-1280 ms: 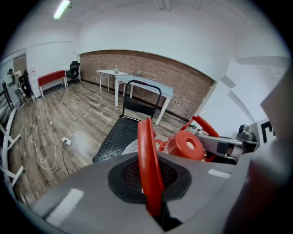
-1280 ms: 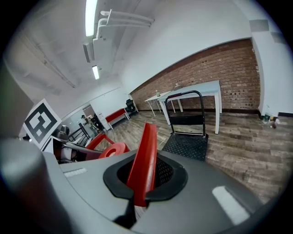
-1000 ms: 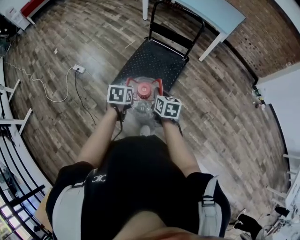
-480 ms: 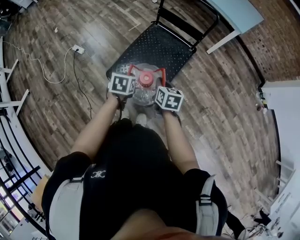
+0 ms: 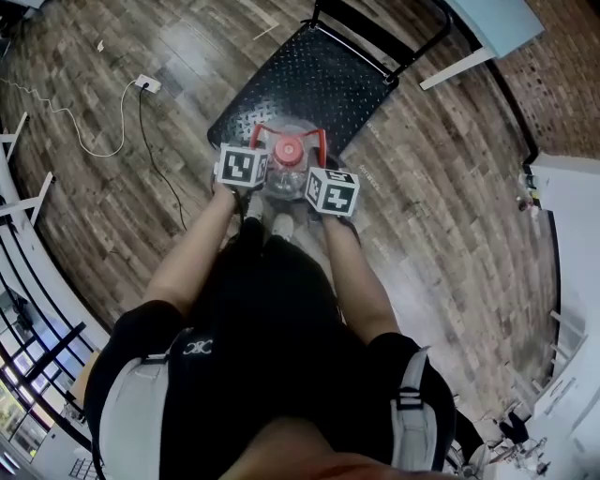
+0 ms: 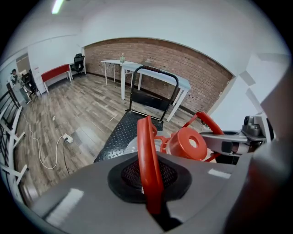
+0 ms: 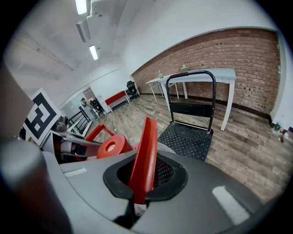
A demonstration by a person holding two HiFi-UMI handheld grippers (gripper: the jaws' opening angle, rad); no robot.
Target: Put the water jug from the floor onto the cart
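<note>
A clear water jug (image 5: 284, 178) with a red cap (image 5: 288, 148) and a red handle frame (image 5: 272, 132) hangs between my two grippers, over the near edge of the black cart (image 5: 319, 80). My left gripper (image 5: 251, 184) is shut on the handle's left bar (image 6: 147, 160). My right gripper (image 5: 317, 195) is shut on the right bar (image 7: 143, 157). The cap (image 6: 187, 143) shows in the left gripper view, and again (image 7: 111, 146) in the right gripper view. The cart deck (image 6: 126, 132) and its upright push handle (image 7: 191, 75) lie just ahead.
A white power strip (image 5: 145, 83) with a white cable (image 5: 70, 122) and a black cord lies on the wood floor at left. A pale table (image 5: 487, 28) stands behind the cart, a brick wall (image 7: 219, 59) beyond it. Railings (image 5: 28, 309) run along the left.
Both grippers with the jug have come lower and further forward towards the cart's near edge. The cart now fills more of the top of the head view.
</note>
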